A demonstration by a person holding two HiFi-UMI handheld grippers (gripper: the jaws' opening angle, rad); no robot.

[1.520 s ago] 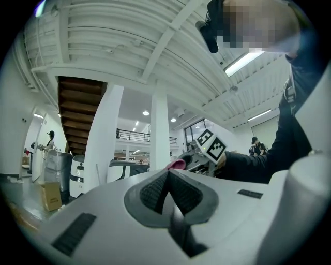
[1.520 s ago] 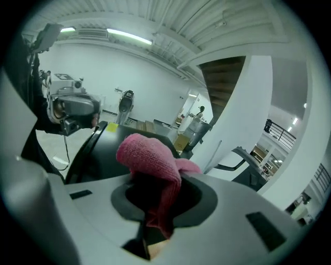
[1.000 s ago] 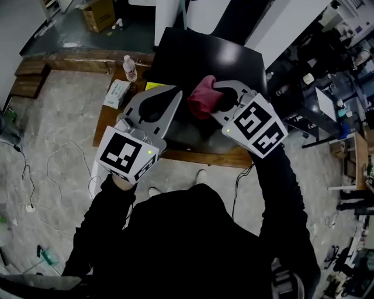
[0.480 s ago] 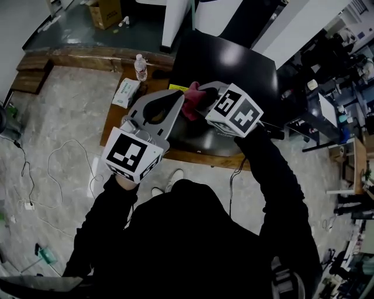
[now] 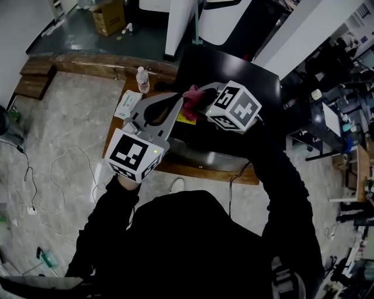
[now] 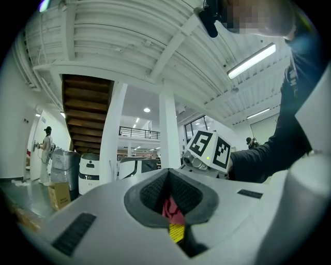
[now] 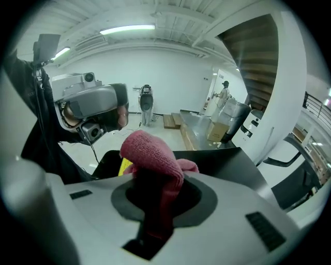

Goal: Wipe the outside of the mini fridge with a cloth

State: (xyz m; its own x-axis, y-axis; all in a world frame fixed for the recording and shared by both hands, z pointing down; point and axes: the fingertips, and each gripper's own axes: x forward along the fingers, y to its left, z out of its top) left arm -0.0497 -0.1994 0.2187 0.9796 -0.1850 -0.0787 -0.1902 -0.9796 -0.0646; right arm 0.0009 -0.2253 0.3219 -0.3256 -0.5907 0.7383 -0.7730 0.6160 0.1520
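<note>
The black mini fridge stands on a wooden table; a yellow label marks its near left side. My right gripper is shut on a bunched pink cloth and holds it at the fridge's upper left edge. The right gripper view shows the cloth bulging out of the closed jaws, the fridge top behind it. My left gripper is shut on nothing, its tips just left of the cloth. Through its jaw opening I glimpse the cloth and the label.
A water bottle and a tissue pack sit on the table left of the fridge. A cardboard box lies on the floor beyond. Cables trail over the floor at left. A white pillar rises behind the fridge.
My right gripper has carried the pink cloth leftward across the fridge top toward the left gripper's tips. The left gripper has held its place, still shut.
</note>
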